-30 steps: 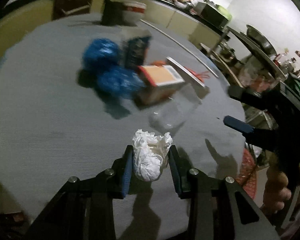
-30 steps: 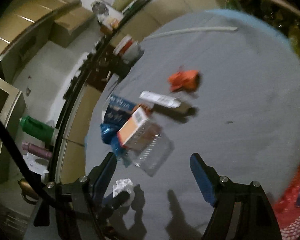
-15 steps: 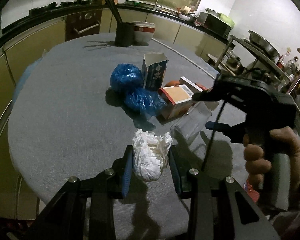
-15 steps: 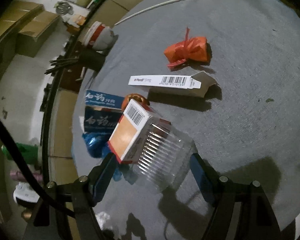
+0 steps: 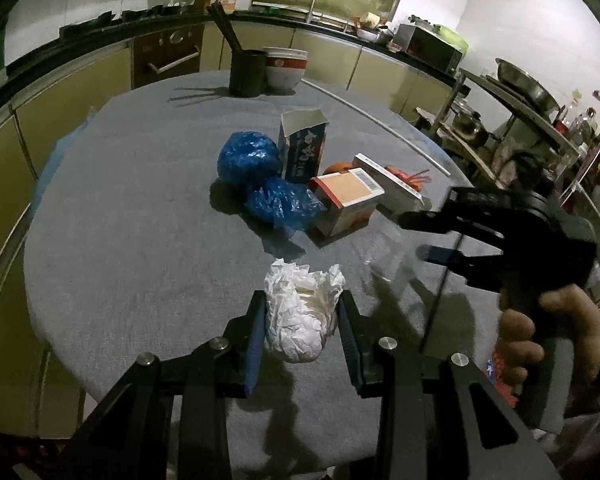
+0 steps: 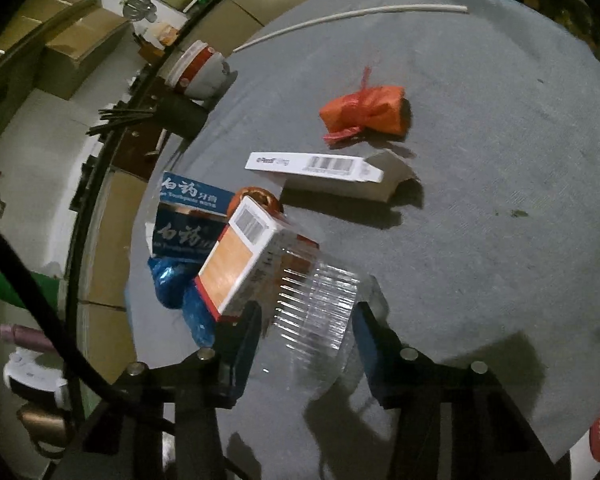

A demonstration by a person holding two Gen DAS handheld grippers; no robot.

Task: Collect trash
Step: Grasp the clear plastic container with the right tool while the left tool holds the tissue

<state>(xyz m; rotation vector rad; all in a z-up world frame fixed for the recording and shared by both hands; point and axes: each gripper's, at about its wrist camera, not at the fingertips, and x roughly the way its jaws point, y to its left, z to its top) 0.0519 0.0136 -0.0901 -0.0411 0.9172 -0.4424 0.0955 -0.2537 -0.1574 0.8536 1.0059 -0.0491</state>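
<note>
Grey table [image 5: 140,240] has bare room around the trash pile; left gripper [image 5: 300,332] clamps crumpled white tissue [image 5: 300,316], right gripper [image 6: 304,332] just closing around ribbed clear plastic cup [image 6: 320,312].

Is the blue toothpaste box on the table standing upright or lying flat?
Upright. In the left wrist view the blue toothpaste box stands on end on the table, its open top facing up, beside the blue plastic bags.

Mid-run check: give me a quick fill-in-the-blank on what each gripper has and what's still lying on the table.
1. The left gripper is shut on a crumpled white ____.
2. Between the fingers of the right gripper sits a ribbed, clear ____ container.
3. The knotted bag lying apart beyond the long white carton is coloured ____.

Missing words: tissue; plastic; orange
</note>
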